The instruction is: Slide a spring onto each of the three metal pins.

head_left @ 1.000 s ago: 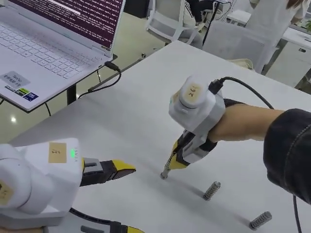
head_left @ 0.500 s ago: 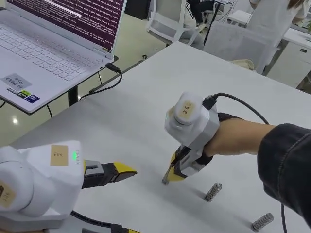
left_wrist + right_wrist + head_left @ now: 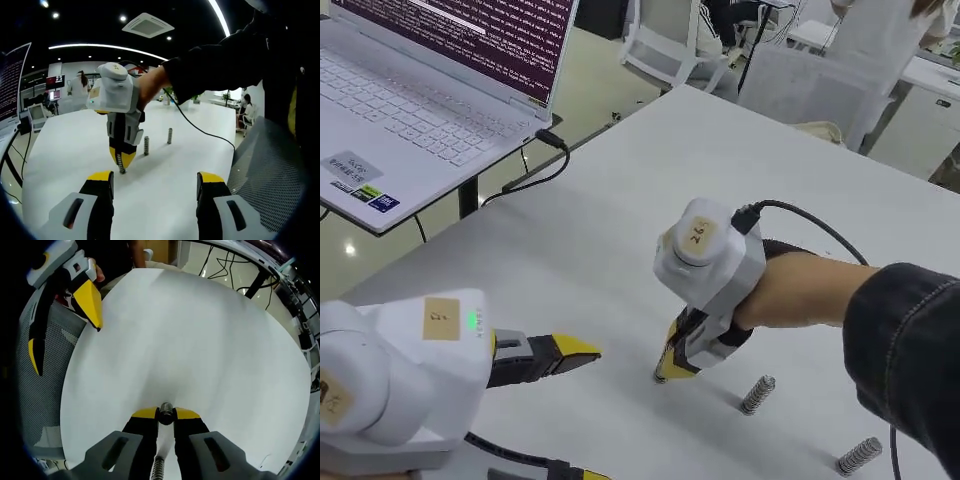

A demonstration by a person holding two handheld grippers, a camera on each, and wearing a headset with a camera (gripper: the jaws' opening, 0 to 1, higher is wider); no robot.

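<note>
Between the fingers point(image 3: 146, 413) of the right gripper point(image 3: 166, 415), clenched: one spring point(image 3: 165, 409), grasped near its top. Its foot is down at the desk point(image 3: 620, 200), at the near end of the row. The pin inside the coil is hidden.

Step in hand, as I judge it: seating this spring.
- Keep the coil upright, in line with the pin, and press straight down.
- Keep the grip light so the wire does not bind.
- Release only once the spring stands without help.
- Lift off vertically so nothing tips.

Just beside it stands the nearer spring point(image 3: 756, 393), and well past that the farther spring point(image 3: 857, 455). Both are upright and untouched, and look already sleeved.

The left gripper point(image 3: 155, 180) has its fingers spread wide and holds nothing. It hovers over bare desk, apart from the row, and is best kept there.

Count:
- springs: three, one held and two standing
- pins: cannot count, as the coils cover them
- grippers: two
- laptop point(image 3: 430, 80): one, on a stand off the desk's edge
</note>
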